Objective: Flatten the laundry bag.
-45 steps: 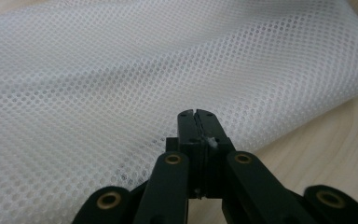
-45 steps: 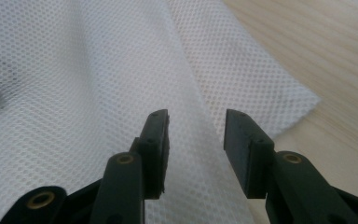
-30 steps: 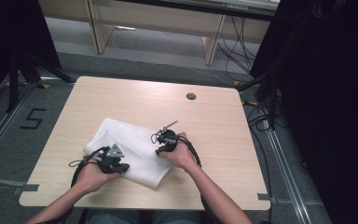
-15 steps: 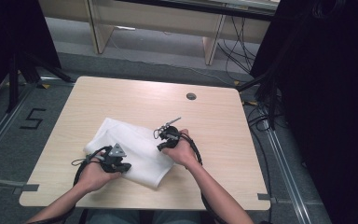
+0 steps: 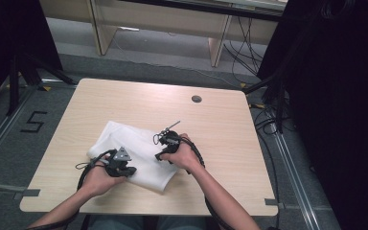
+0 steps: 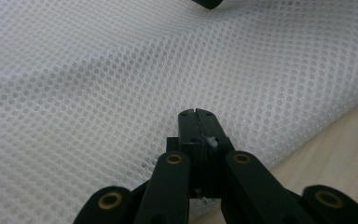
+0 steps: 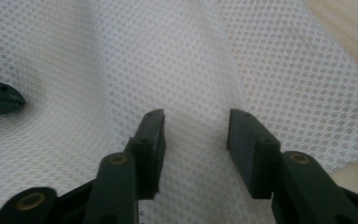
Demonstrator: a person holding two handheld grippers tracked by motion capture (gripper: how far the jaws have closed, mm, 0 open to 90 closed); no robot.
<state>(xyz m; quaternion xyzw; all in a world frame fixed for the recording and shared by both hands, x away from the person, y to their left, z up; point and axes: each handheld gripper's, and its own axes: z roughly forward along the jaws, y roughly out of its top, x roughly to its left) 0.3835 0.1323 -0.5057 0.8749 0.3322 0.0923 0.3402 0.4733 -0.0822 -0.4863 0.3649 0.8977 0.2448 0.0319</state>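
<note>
Pale wood table [image 5: 124, 103] stands on a grey floor, with a white mesh cloth [image 5: 139, 146] lying on its near half. From the high view, the left gripper [image 5: 124, 168] sits at the cloth's near-left edge and the right gripper [image 5: 165, 143] over its right part, each held by 1 hand.

Seen from the left gripper view, the left gripper [image 6: 196, 114] has its jaws pressed together over the mesh cloth [image 6: 98, 79].

Along the right gripper view, the right gripper [image 7: 196, 133] has its 2 jaws spread apart above the mesh cloth [image 7: 121, 56], gripping nothing.
</note>
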